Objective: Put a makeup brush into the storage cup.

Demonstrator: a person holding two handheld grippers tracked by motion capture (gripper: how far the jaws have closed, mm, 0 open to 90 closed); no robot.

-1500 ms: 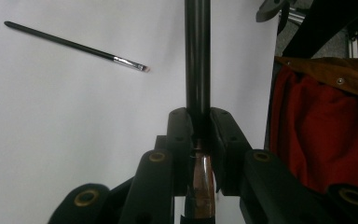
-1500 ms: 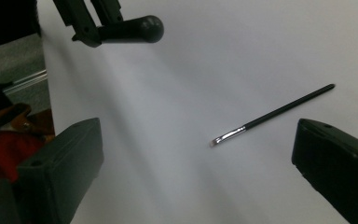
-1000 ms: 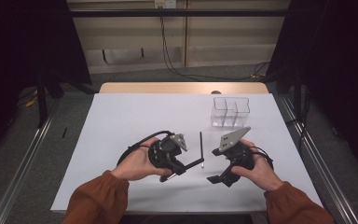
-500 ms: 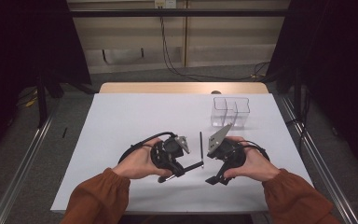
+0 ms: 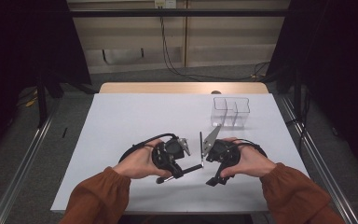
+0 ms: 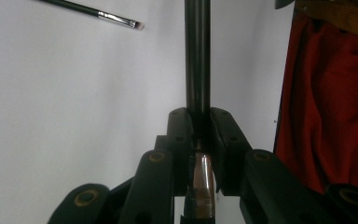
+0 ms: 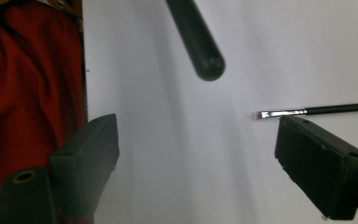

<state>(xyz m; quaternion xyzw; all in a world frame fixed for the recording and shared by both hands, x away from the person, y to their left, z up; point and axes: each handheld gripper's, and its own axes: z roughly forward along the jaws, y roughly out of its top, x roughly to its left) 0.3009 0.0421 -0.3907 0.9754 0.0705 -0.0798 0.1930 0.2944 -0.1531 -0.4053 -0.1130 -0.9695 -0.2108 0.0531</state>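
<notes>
A: Much room around the left tool (image 6: 199, 112)?

B: Plenty. Bare white tabletop (image 5: 135, 116) ahead of it and off to one side. On the other side, the near edge of the tabletop close by, with a red sleeve (image 6: 326, 116) past that edge.

A: Open or closed?

B: Squeezed tight on the thick black brush (image 6: 198, 56). Long handle sticking straight out past the tips.

A: And the right tool (image 7: 198, 140)?

B: Wide open, nothing pinched. Thin brush (image 7: 317, 110) flat on the tabletop, its hairy end just beside one pad. Round end of the thick black brush hanging ahead of the tool, apart from it.

A: Different from a moment ago?

B: Right tool nearer to the left tool now. Jaws just been closing a little, still with nothing between them. Left tool in the same spot, same tight grip.

A: Anything extra from up high?

B: A clear box (image 5: 230, 112), well beyond the right tool, close to the far right corner. And from the left tool's own view, a coppery band on the thick black brush, low between the pads.
</notes>
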